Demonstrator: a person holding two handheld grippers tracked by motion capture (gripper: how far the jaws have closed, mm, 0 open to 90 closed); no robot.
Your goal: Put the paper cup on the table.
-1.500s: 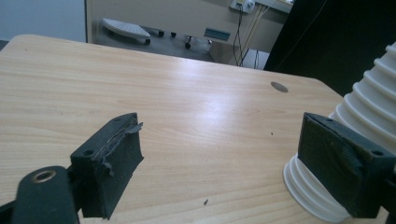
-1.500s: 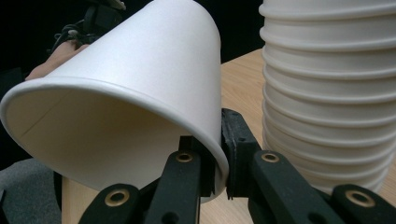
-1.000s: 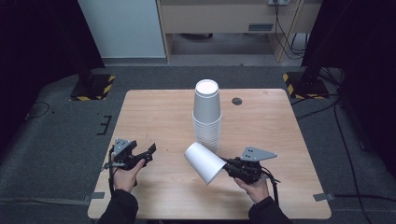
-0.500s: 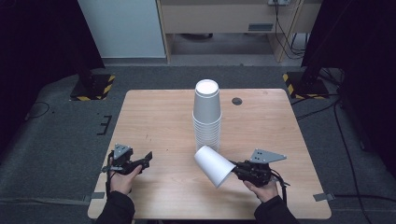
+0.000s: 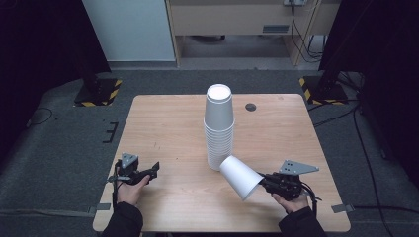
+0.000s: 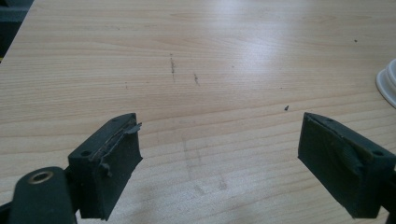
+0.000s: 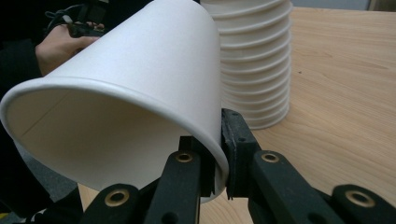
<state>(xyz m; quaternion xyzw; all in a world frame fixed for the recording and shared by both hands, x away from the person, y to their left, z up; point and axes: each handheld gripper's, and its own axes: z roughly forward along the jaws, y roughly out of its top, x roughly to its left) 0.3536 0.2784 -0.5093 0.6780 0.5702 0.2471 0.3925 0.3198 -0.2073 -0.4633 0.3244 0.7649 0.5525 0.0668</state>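
Wooden table (image 5: 168, 123) carries the tall stack of white paper cups (image 5: 219, 126), upside down. One white paper cup (image 5: 240, 176) now hangs tilted just right of the stack's base, moved rightward off it, so separation looks done. Right gripper (image 7: 218, 154) pinches its rim. Left gripper (image 6: 219, 158), open and empty, idles well left of the stack.
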